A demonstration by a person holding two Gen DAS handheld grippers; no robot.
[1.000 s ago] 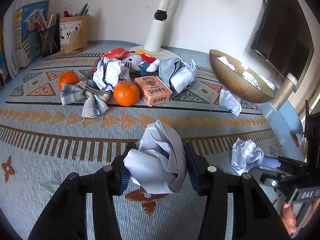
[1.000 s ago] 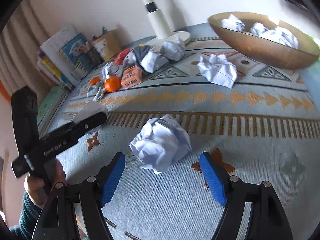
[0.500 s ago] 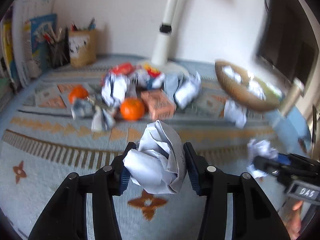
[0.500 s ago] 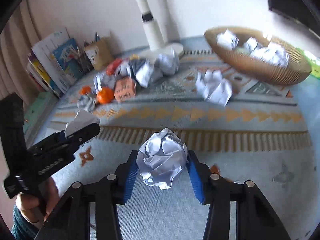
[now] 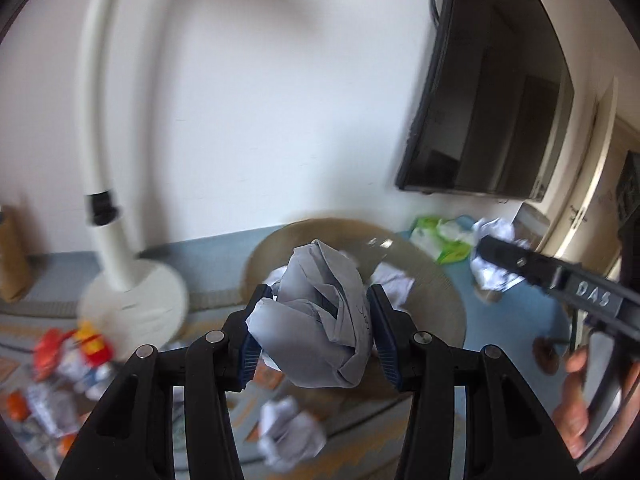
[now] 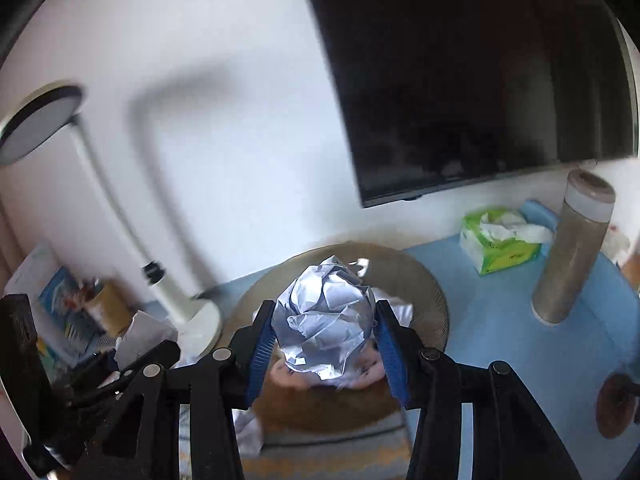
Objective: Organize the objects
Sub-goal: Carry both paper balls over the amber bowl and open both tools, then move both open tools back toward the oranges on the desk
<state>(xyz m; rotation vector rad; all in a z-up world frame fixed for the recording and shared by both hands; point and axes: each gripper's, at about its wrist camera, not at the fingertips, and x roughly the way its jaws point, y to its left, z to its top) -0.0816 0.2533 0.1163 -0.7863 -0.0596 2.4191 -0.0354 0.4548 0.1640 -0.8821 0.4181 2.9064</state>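
Note:
My left gripper [image 5: 318, 308] is shut on a crumpled grey-white paper ball [image 5: 320, 320], held in the air in front of the brown woven bowl [image 5: 440, 280]. The bowl holds several more paper balls. My right gripper [image 6: 326, 320] is shut on a second paper ball [image 6: 324, 316], also raised over the same bowl [image 6: 424, 280]. In the left wrist view the right gripper [image 5: 492, 256] reaches in from the right with its paper ball [image 5: 488, 280], and a person's hand [image 5: 580, 400] holds it. The right wrist view shows the left gripper [image 6: 152, 354] at the lower left.
A white lamp base [image 5: 132, 304] stands left of the bowl, a dark monitor [image 5: 488, 100] hangs behind it. A green tissue pack [image 6: 500, 248] and a tall brown bottle [image 6: 572, 252] stand to the right. A loose paper ball [image 5: 290, 436] and blurred toys [image 5: 88, 352] lie on the mat.
The right gripper closed on its paper ball. Both grippers then rose off the mat and swung toward the bowl, each carrying a ball; the bowl now sits right behind them.

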